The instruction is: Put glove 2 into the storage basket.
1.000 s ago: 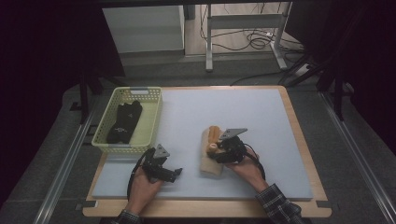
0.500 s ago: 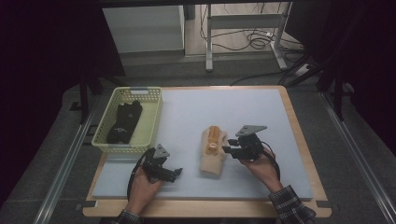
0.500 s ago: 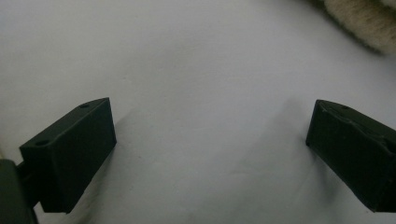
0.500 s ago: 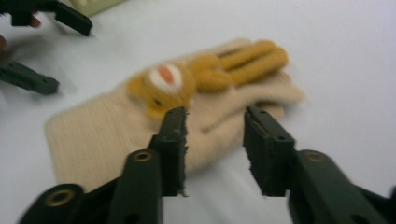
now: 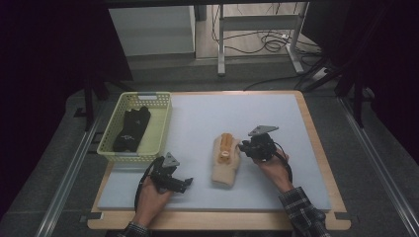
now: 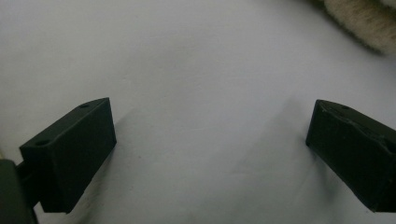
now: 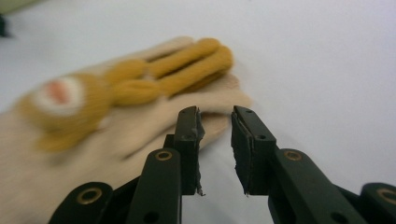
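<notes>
A cream knitted sock (image 5: 225, 160) with a mustard-yellow figure lies flat in the middle of the pale blue mat (image 5: 207, 116). My right gripper (image 5: 243, 146) sits just right of it, low over the mat. In the right gripper view its jaws (image 7: 215, 116) stand slightly apart with nothing between them, and the sock (image 7: 116, 107) lies just beyond the tips. My left gripper (image 5: 187, 183) rests near the mat's front left. It (image 6: 210, 109) is wide open over bare mat, with the sock's fuzzy edge (image 6: 359, 18) at the top right.
A yellow-green plastic basket (image 5: 160, 123) stands at the mat's left edge with a black garment (image 5: 132, 129) inside. The wooden table border (image 5: 316, 143) frames the mat. Behind the table are a metal frame and cables on the floor.
My right gripper was over the sock a second ago. It has drawn back to the right, off the sock, which stays flat on the mat. The left gripper has not moved.
</notes>
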{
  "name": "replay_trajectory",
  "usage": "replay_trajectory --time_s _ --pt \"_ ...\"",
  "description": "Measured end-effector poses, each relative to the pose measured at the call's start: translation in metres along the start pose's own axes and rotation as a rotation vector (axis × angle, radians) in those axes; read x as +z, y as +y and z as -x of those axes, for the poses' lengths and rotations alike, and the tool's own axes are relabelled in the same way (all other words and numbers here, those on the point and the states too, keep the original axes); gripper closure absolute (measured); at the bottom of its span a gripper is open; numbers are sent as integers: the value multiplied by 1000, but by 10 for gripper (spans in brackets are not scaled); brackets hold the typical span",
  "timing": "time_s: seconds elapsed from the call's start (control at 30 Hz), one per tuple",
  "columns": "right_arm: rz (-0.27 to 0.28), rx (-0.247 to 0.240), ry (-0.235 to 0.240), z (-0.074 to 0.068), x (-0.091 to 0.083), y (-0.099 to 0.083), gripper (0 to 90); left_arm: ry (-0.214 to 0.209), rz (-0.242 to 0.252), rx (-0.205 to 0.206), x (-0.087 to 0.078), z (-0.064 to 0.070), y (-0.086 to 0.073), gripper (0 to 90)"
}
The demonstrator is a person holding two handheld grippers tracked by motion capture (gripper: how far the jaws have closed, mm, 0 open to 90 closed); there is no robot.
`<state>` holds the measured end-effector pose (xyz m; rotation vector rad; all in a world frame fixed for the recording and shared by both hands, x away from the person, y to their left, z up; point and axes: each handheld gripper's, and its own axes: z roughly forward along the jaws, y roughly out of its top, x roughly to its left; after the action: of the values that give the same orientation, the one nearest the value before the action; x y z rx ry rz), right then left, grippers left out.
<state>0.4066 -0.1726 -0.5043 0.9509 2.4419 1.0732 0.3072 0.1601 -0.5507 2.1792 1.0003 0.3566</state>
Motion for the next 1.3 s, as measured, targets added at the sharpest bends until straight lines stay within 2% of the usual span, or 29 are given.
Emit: replay_trajectory --time_s 0.13,0.2,0.3,0.37,0.53,0.67,0.7,0.8,0.9,1.03,1.1,1.17,1.23,1.3 --pt "-34 24 -9 5 20 2 694 0 0 0 0 0 0 14" --pt "-16 40 0 5 23 5 674 0 0 0 0 0 0 14" --pt "12 49 24 1 23 9 649 0 0 0 0 0 0 14" --pt "10 37 36 -2 21 10 646 0 0 0 0 0 0 15" --pt "-11 31 66 -6 11 6 641 0 0 -1 0 0 0 15" --pt "-48 33 86 -9 14 0 636 0 0 -1 0 0 0 14" --pt "-59 31 87 -10 17 -2 650 0 0 -1 0 0 0 14" --pt "-60 43 124 -13 22 -4 827 0 0 0 0 0 0 14" --pt "-68 2 77 -19 18 1 860 0 0 -1 0 0 0 15" --pt "-11 -19 47 -20 1 8 859 0 0 -1 0 0 0 14" --pt "2 -7 35 -17 -5 10 841 0 0 -1 0 0 0 14" --pt "-29 11 19 -13 -3 9 716 0 0 0 0 0 0 14" --pt "-41 8 -11 -8 -1 5 702 0 0 0 0 0 0 14" --pt "-21 38 0 -3 -4 2 691 0 0 -1 0 0 0 15"
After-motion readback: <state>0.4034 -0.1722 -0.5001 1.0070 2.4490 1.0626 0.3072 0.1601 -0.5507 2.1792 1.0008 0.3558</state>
